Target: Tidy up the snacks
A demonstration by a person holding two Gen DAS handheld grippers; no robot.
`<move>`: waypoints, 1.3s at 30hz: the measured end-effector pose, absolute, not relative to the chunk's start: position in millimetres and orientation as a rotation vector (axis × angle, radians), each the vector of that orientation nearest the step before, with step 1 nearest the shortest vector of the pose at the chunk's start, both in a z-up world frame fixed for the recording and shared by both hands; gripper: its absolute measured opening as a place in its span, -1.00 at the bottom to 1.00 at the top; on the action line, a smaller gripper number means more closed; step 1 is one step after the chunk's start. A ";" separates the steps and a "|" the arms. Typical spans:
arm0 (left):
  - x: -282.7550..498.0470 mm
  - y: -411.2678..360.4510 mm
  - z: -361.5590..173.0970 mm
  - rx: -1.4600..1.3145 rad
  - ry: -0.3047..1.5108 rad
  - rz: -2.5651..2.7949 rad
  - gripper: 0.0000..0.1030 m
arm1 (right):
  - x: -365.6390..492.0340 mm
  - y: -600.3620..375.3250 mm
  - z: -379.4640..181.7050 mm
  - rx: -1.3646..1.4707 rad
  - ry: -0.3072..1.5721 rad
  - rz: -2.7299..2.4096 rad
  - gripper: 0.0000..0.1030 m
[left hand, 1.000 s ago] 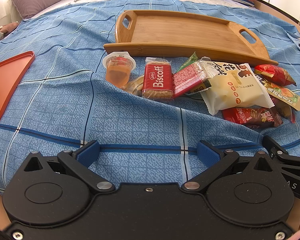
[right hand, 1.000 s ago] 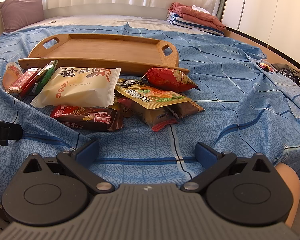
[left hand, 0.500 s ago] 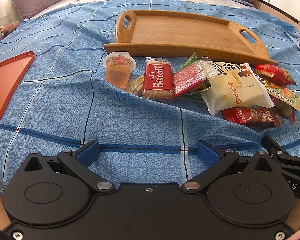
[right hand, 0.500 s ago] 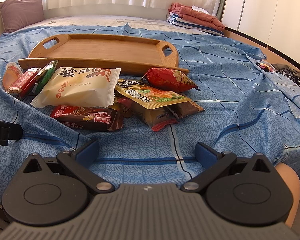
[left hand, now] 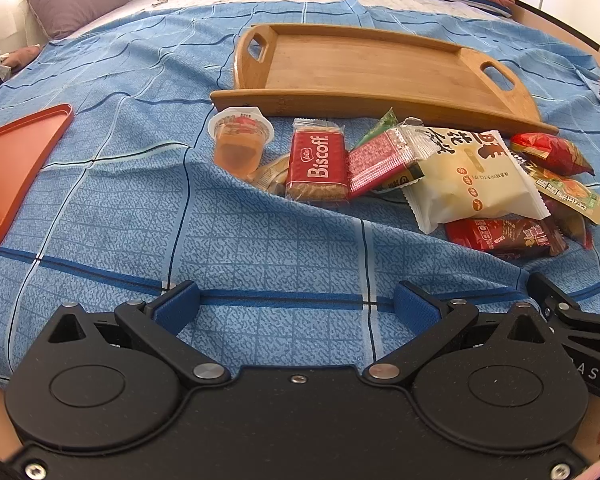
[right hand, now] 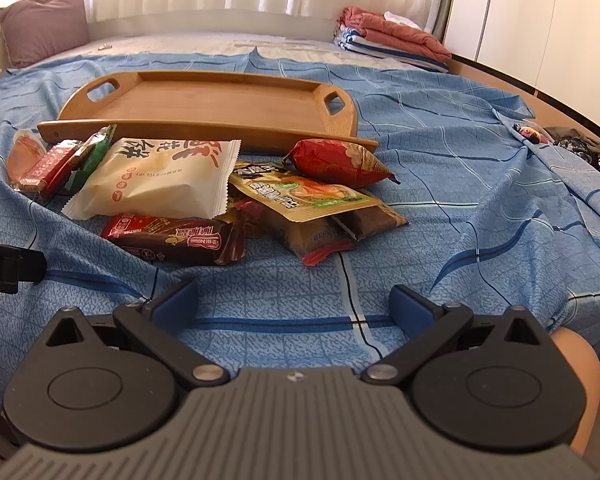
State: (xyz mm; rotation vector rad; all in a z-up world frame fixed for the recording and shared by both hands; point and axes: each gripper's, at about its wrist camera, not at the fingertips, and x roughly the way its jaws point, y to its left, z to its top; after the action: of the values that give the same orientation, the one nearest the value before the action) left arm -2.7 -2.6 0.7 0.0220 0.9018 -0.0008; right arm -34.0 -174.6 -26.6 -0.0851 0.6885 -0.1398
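Two tools, the left tool (left hand: pixel 296 304) and the right tool (right hand: pixel 292 300), hang spread wide and empty over the blue bedsheet (left hand: pixel 260 240). The snacks (right hand: pixel 172 184) lie heaped on the bed well ahead of both. Just behind the heap sits the wooden tray (left hand: pixel 372 64).

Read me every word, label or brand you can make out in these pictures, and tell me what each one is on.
"Biscoff": red biscuit packet.
"AS": black body of the right gripper, cut off at the edge of the left wrist view.
"Nestle": probably, on the dark red bar wrapper.
Chinese characters on the white pastry bag: not legible to me.
Other wrappers: print too small.
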 end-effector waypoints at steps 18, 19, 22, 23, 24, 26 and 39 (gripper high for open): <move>-4.5 4.5 -4.4 0.091 0.839 -0.105 1.00 | -36.2 -174.1 -34.6 -0.136 0.628 -0.109 1.00; -5.1 4.2 -4.7 0.103 0.833 -0.112 1.00 | -35.8 -176.8 -34.2 -0.125 0.630 -0.099 1.00; -3.9 4.9 -1.6 0.091 0.840 -0.111 1.00 | -31.6 -186.2 -28.1 -0.097 0.649 -0.052 1.00; -3.8 5.3 0.1 0.081 0.844 -0.110 1.00 | -30.9 -189.1 -25.7 -0.082 0.654 -0.039 1.00; -4.1 5.9 2.4 0.073 0.845 -0.114 0.99 | -30.8 -192.1 -22.8 -0.067 0.649 -0.030 1.00; -5.8 7.0 7.7 0.054 0.837 -0.143 0.88 | -33.5 -195.5 -16.7 -0.055 0.619 -0.027 0.96; -6.3 -10.7 51.3 -0.040 0.746 -0.338 -0.16 | -10.8 -211.6 2.0 -0.138 0.563 0.035 0.50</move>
State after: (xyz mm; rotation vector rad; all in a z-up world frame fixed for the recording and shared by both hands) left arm -6.3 -10.7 51.3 -0.0399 0.7457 -0.3376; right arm -10.8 -211.6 2.0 -0.1381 0.5631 0.0354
